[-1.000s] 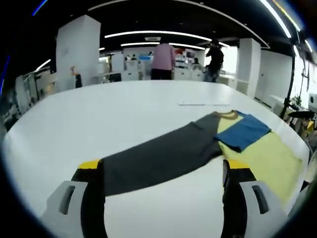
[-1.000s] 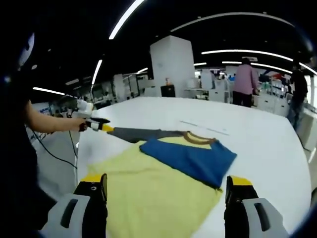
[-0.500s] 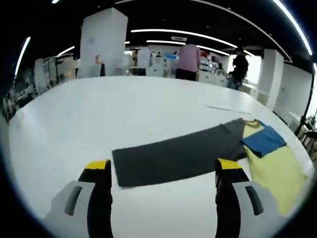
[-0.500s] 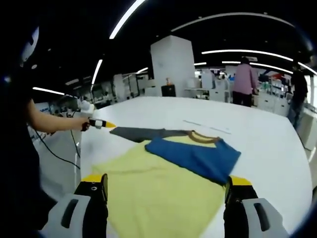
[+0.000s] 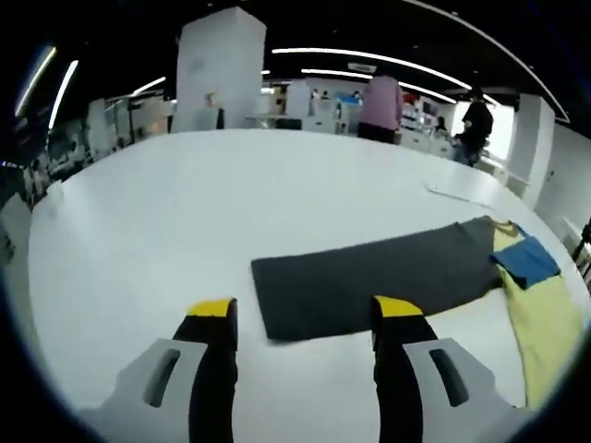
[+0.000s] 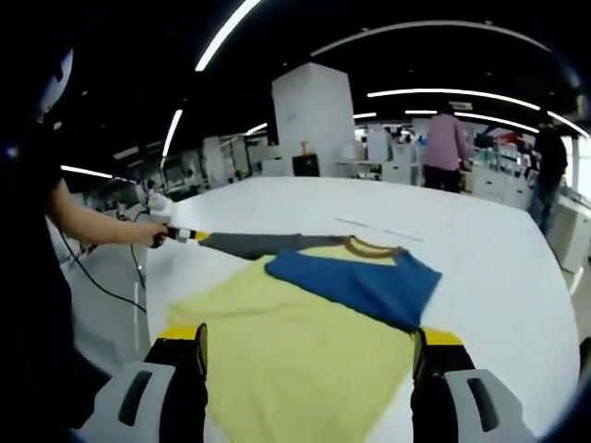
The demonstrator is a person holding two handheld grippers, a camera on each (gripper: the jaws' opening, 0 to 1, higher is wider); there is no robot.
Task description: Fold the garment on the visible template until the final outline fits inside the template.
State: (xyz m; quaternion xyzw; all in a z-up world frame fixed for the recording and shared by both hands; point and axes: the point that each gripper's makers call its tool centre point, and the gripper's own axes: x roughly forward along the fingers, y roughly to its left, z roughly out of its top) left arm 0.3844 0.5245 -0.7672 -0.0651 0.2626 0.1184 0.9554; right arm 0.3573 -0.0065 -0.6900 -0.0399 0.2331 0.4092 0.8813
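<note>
The garment lies flat on the white table. Its yellow body is nearest in the right gripper view, with a blue sleeve folded across it below the brown collar. A long grey sleeve stretches out to one side. My left gripper is open, its yellow-tipped jaws low over the table at that sleeve's free end, with nothing between them. In the right gripper view the left gripper sits at the grey sleeve's tip, held by a hand. My right gripper hangs open above the yellow body's near edge.
A thin pale strip lies on the table beyond the collar. The table edge runs close to the person's arm, with a cable hanging below. People stand at desks far behind. A white pillar rises beyond the table.
The left gripper view has drawn back along the grey sleeve to its free end, and its jaws stand closer together than before. The right gripper view has barely shifted.
</note>
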